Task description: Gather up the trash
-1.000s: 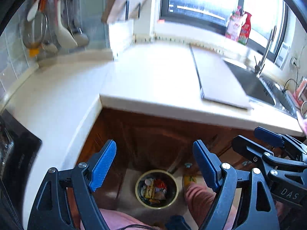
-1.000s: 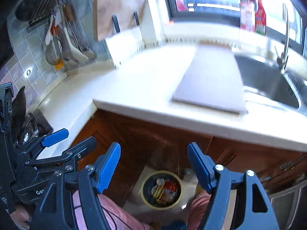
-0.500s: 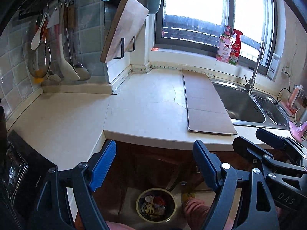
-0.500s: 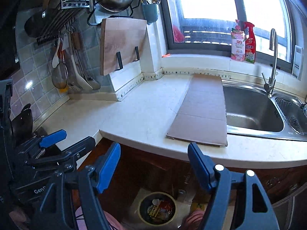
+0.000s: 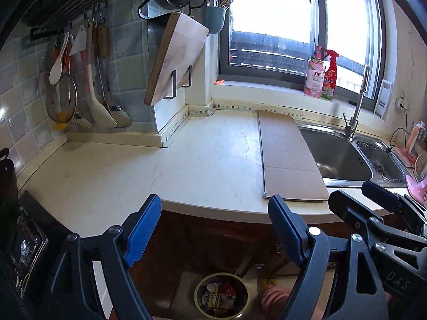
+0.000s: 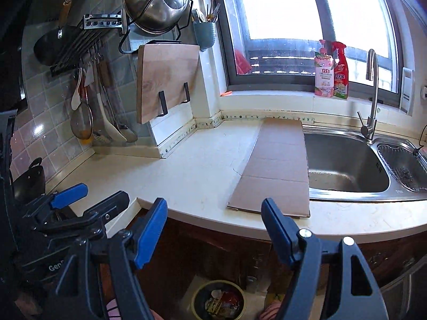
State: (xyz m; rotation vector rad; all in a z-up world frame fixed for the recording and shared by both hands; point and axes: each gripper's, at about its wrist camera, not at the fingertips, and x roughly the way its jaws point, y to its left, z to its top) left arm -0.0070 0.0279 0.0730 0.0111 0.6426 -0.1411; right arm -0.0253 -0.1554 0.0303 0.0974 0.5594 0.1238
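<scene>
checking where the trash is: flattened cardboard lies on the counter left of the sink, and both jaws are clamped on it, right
Not quite. The flattened cardboard does lie on the counter left of the sink, but both wrist views show the left gripper and right gripper with jaws open and empty, short of it.

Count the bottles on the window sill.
2, side by side on the sill behind the sink: a pink bottle and, touching its right side, a red spray bottle. None looks hidden.
</scene>
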